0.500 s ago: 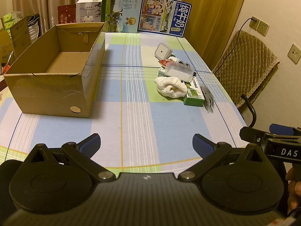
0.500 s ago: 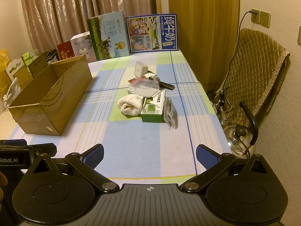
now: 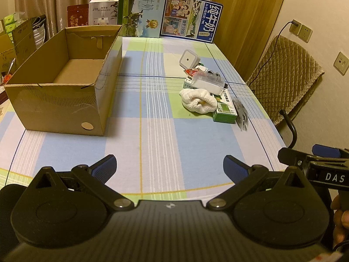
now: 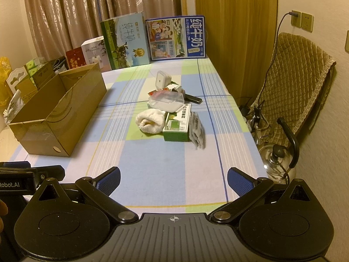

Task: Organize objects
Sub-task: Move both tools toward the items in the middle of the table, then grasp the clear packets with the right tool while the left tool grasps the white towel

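Left wrist view: two tools over a checked table (image 3: 152, 131), each spread wide and gripping nothing.
Left tool (image 3: 169, 166) and right tool (image 4: 173, 179) hover above the near edge. One open cardboard box (image 3: 65, 100) stands left; one pile lies right: one white cloth (image 3: 199, 101), one green carton (image 3: 225, 109), one clear plastic container (image 3: 208, 81), one white cube (image 3: 188, 60). Two milk cartons stand behind.

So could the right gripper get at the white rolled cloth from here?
Probably yes: the right gripper is open, and only bare tablecloth lies before the white rolled cloth.
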Demonstrator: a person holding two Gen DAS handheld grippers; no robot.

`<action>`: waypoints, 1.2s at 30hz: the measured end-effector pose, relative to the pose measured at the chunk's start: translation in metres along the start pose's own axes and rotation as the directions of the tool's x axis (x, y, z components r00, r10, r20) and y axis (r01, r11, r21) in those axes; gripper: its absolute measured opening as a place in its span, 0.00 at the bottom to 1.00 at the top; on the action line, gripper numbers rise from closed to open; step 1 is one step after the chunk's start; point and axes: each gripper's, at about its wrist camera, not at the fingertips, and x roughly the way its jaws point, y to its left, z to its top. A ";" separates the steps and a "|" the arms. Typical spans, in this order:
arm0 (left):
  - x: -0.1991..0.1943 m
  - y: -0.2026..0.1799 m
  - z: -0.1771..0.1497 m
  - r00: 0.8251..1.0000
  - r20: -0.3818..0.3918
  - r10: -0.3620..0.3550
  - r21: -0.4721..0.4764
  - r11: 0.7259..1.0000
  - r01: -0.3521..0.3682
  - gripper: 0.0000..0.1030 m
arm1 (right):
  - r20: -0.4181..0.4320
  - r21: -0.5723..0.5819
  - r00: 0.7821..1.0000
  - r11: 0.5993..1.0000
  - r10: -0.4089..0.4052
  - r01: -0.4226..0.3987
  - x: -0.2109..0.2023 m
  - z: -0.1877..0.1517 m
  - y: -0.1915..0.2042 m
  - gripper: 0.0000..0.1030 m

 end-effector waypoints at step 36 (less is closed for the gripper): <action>0.118 -0.010 0.082 0.999 -0.025 -0.043 -0.004 0.999 0.043 0.99 | -0.033 0.131 0.999 0.991 0.039 -0.034 0.111 0.066 -0.060 0.63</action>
